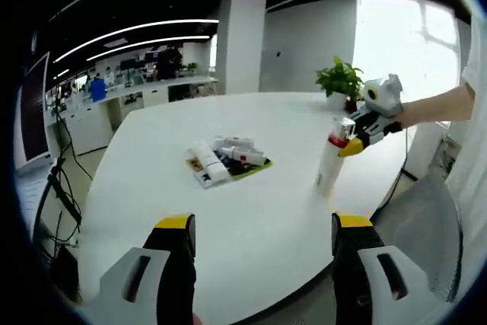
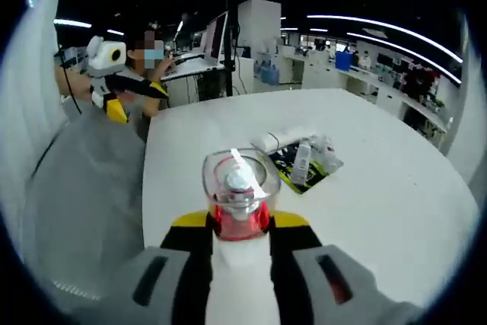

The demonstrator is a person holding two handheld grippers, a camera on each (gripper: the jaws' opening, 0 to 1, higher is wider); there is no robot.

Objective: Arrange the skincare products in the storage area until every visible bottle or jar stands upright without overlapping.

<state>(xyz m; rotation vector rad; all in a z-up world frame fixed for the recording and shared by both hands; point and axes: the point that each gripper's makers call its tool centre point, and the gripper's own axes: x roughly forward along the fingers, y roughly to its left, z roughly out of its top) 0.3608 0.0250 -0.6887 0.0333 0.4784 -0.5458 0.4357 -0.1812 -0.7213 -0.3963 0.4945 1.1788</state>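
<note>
A: Office room, white table (image 1: 251,211). Spray bottle (image 1: 332,159) stands upright near the edge, apart from the tray (image 1: 228,162) of lying tubes.

B: Risk?

A: Tall, narrow bottle; a crooked release could likely tip it.

B: Jaws?

A: Right gripper (image 2: 239,227) pinches the bottle (image 2: 237,211) just under its clear cap. Left gripper (image 1: 262,226) spread wide, empty, above the table.

Right gripper (image 1: 351,138) clamped shut (arm outstretched); left gripper (image 1: 262,237) spread wide.

Left tool (image 1: 262,253) has grey jaws capped with yellow-and-black tips.
</note>
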